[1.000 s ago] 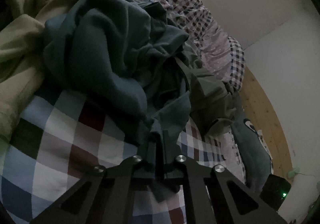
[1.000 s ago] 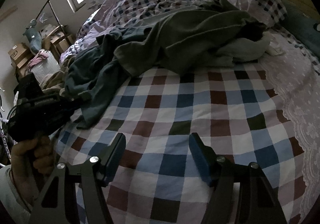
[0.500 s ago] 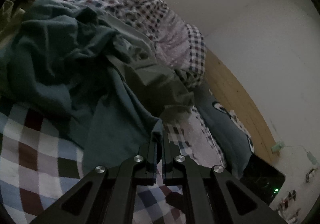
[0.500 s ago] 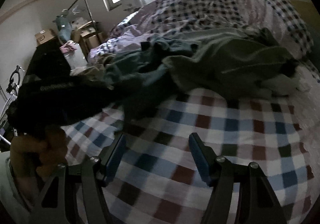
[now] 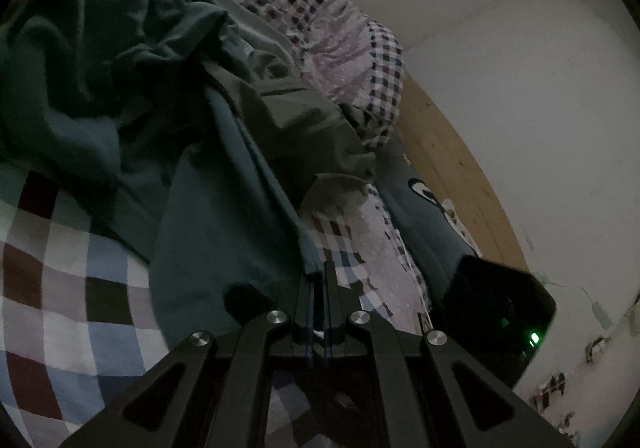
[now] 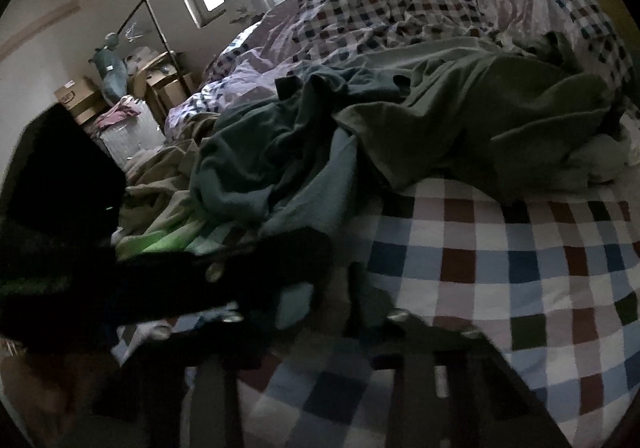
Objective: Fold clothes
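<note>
Left tool (image 5: 318, 280): jaws drawn narrow and clamped on a hem edge of the dark teal soft knit garment (image 5: 208, 216). From the tips the cloth runs taut as a ridge up and away to the left, where the bulk lies heaped.

Right tool (image 6: 320, 324): jaws closing. The view is blurred; a fold of the same teal garment (image 6: 304, 176) appears to lie between or just ahead of the tips, but contact cannot be confirmed. The left tool shows as a dark mass (image 6: 160, 280) close to the left of it.

Handling, as judged: the garment is light, limp and non-slip, with no stiffness; it will sag and drag whatever it touches. Best hold is a second point on the same hem or a corner beside the left grip, so the edge can be spread between the two tools.

Beyond the tips, an olive-green crumpled cloth garment (image 6: 500, 120) overlaps the teal one; risk of lifting both. Both rest on the bed's checked blue, brown and white cover (image 6: 500, 268), with a small-check duvet (image 6: 400, 8) bunched farther off.
</note>
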